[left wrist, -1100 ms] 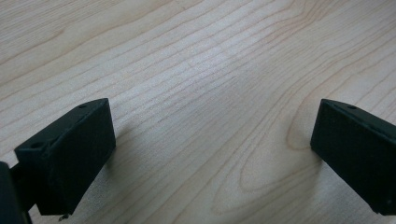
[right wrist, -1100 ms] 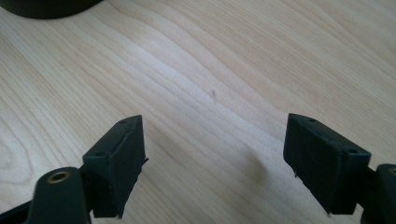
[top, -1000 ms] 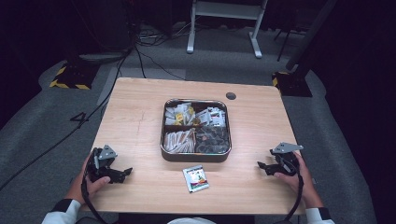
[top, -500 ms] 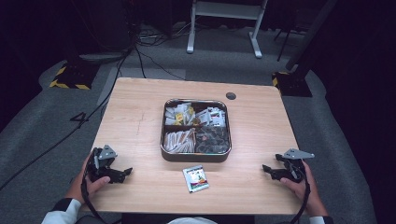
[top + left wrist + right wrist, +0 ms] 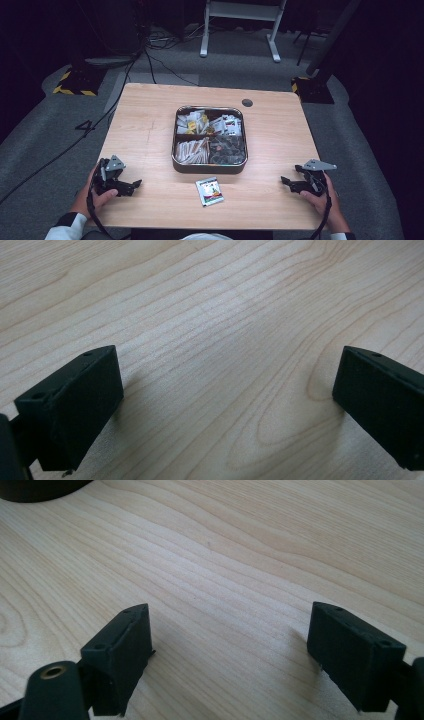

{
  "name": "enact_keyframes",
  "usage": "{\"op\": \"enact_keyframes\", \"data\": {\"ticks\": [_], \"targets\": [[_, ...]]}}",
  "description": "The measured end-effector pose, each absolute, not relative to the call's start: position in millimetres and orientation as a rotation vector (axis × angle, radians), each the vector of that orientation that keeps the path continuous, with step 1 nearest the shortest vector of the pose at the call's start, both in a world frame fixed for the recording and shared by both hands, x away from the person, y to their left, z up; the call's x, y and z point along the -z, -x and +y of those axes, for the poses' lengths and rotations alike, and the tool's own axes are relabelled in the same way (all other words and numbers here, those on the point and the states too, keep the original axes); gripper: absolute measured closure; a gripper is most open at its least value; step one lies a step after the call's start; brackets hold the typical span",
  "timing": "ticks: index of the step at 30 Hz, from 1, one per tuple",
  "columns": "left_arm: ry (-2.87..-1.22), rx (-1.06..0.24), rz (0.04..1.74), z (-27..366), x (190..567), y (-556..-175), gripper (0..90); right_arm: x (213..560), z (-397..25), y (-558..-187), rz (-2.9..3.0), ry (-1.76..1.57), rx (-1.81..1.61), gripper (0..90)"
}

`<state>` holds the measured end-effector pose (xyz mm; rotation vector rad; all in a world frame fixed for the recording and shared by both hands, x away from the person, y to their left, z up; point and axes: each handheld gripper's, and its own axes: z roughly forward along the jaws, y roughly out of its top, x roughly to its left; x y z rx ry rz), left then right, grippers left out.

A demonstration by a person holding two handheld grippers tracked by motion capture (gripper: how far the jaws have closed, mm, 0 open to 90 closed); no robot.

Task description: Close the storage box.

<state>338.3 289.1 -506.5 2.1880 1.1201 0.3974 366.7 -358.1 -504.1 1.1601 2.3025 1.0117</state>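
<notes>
Packet [image 5: 209, 191] before tray [image 5: 210, 168], between tools.

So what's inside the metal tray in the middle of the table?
The metal tray has four compartments: pale and yellow packets at the back left, white packets at the back right, tan sachets at the front left, dark ones at the front right. Whatever lies beneath the top layers is covered.

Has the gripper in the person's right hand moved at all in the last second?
Yes. The right gripper has slid back toward the person's edge of the table and slightly outward, farther from the metal tray. Its fingers stand open over bare wood.
</notes>
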Motion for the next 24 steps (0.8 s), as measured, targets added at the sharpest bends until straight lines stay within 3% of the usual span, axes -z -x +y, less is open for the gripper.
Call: {"op": "enact_keyframes", "data": {"ticks": [24], "targets": [[-2.188,-0.396,1.120,289.1,506.5,-338.5,0.0,504.2,-356.4,-370.3,2.286,-1.184,-0.999,16.9]]}}
